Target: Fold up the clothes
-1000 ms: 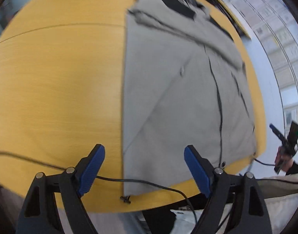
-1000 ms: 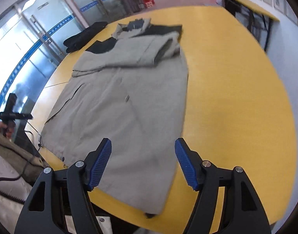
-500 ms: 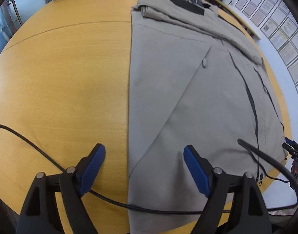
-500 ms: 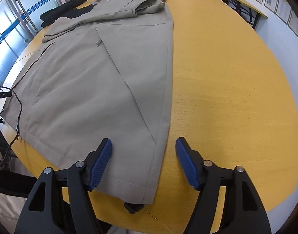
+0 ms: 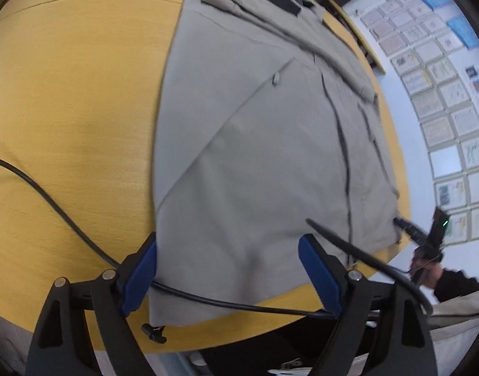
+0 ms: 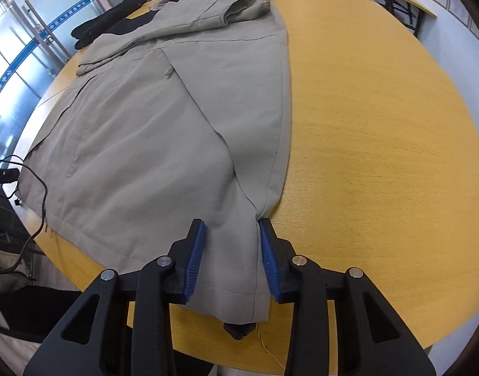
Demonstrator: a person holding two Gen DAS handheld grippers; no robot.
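A khaki jacket lies spread flat on a yellow wooden table, sleeves folded across its far end, hem toward me. My left gripper is open, its blue pads straddling the hem's left corner. In the right wrist view the jacket shows again. My right gripper has half closed around the hem's right corner; the cloth bunches between its pads, and the jaws still stand apart.
A black cable runs across the table and over the hem by the left gripper. A dark garment lies at the table's far edge. Framed papers cover the wall. The table edge is right below the grippers.
The right gripper has moved forward onto the hem corner and narrowed its jaws around the cloth, which now bunches. The left gripper has shifted over the left hem corner, still open.
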